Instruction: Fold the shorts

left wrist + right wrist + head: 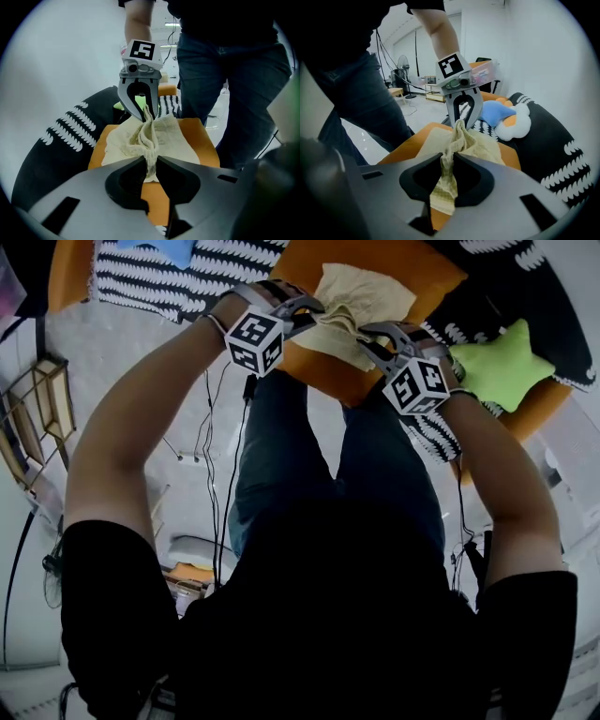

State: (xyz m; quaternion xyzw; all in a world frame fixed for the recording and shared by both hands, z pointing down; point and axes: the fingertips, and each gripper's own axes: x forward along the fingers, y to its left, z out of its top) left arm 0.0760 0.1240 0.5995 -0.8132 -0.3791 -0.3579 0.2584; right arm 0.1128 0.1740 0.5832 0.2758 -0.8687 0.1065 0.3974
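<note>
Left gripper and right gripper each pinch the shorts over the orange cushion. A green star pillow lies beside it, a striped blanket beneath, white floor nearby.

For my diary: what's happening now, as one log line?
left gripper: shut on shorts | right gripper: shut on shorts | shorts: on orange cushion, edge lifted

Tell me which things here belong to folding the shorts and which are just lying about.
In use: shorts, left gripper, right gripper, orange cushion underneath.
Lying about: green star pillow, blue plush toy, black-and-white cushion.
</note>
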